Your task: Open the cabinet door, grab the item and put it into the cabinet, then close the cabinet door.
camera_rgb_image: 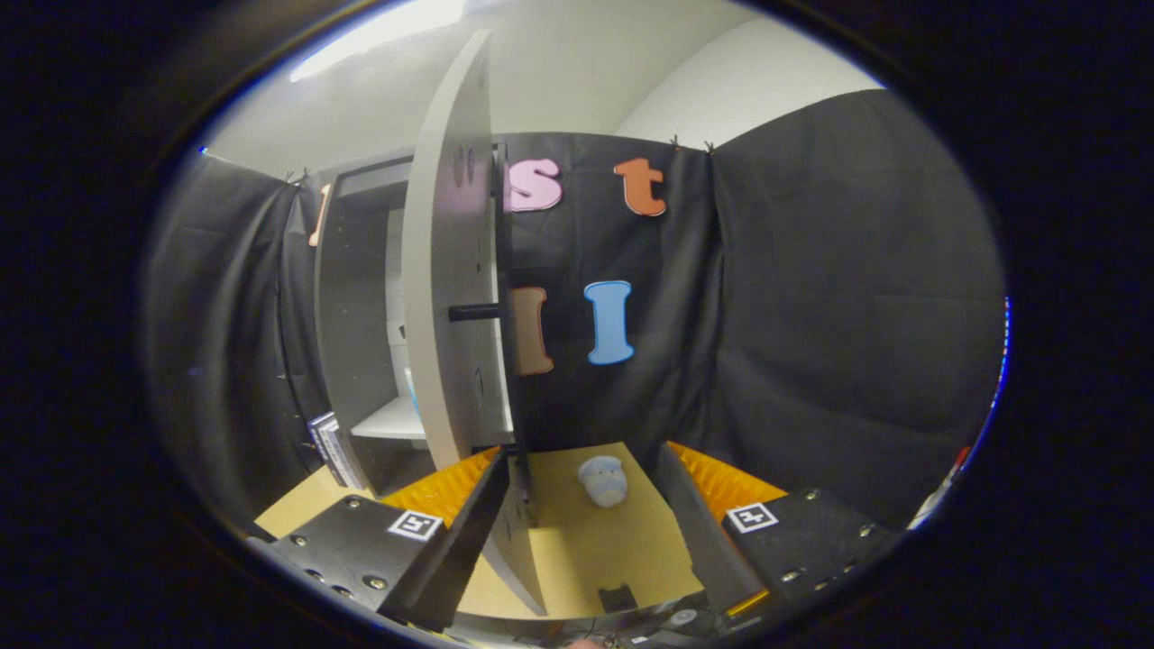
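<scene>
One cabinet (361, 315) with one open door (451, 270), one plush toy (602, 479), one tabletop (586, 550).

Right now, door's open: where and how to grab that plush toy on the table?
Probably across its rounded body, coming straight ahead and down. The plush toy sits alone on the table, beyond and between the open fingers of the gripper, right of the cabinet door edge. It looks soft and small, with bare table either side for the fingers.
</scene>
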Demonstrator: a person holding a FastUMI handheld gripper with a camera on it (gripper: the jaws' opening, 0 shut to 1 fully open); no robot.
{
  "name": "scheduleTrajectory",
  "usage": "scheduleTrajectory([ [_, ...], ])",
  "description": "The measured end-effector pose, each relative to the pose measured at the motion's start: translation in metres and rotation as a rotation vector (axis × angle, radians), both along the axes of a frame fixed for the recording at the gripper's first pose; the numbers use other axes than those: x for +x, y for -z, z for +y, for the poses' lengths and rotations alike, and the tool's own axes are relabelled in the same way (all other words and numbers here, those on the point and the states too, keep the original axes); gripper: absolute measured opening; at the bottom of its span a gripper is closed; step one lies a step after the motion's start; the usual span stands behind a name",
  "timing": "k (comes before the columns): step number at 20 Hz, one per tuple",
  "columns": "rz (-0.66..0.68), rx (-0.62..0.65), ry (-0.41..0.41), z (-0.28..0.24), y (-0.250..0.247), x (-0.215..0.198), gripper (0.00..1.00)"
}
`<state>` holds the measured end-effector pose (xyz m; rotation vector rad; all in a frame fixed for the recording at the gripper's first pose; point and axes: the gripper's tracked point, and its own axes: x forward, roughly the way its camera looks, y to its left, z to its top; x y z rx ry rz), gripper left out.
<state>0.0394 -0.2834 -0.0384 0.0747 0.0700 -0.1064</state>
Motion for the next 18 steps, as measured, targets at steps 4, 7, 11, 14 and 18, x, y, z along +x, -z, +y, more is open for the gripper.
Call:
scheduleTrajectory([
  [4,0.0,-0.019,-0.056,0.007,0.003,0.013,0.98],
  [7,-0.01,-0.009,-0.134,0.024,0.004,0.016,0.97],
  [11,-0.014,0.024,-0.221,0.047,0.006,0.017,0.97],
  [14,-0.012,0.04,-0.28,0.065,0.005,0.019,0.97],
  [18,-0.011,0.023,-0.332,0.088,0.003,0.022,0.97],
])
